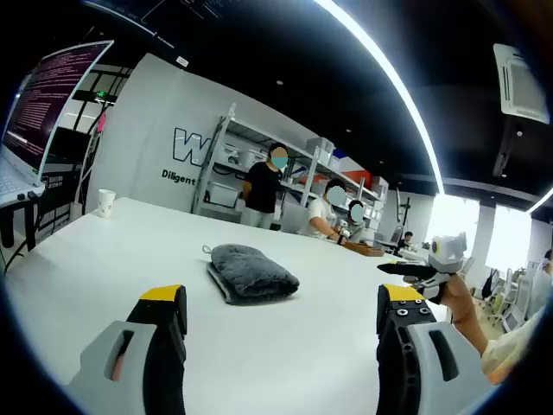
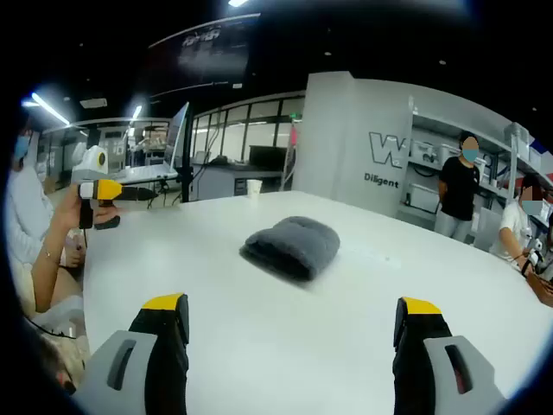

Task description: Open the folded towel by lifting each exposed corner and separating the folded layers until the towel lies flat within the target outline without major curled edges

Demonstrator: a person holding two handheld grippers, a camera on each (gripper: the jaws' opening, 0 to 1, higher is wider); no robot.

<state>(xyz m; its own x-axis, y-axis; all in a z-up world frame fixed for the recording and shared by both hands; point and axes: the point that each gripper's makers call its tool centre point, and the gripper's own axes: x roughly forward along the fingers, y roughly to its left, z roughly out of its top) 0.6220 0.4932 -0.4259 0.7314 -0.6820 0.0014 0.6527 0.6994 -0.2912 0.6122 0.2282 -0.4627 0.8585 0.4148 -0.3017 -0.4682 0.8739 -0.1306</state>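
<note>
Both tools: grey bodies, black jaws w/ yellow tips.

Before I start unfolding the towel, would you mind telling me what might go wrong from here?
The grey towel sits folded in thick layers, so the open left gripper or right gripper may pinch several layers instead of one corner. On the smooth white table, it may also slide rather than open. I see no target outline, so placement is hard to judge.

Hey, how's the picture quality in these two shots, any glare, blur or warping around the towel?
Left gripper view: sharp, the towel crisp with a faint shadow on the table, ceiling light strip bent by fisheye, windows blown out at right. Right gripper view: dimmer and softer, the towel slightly blurred, no glare on it.
</note>
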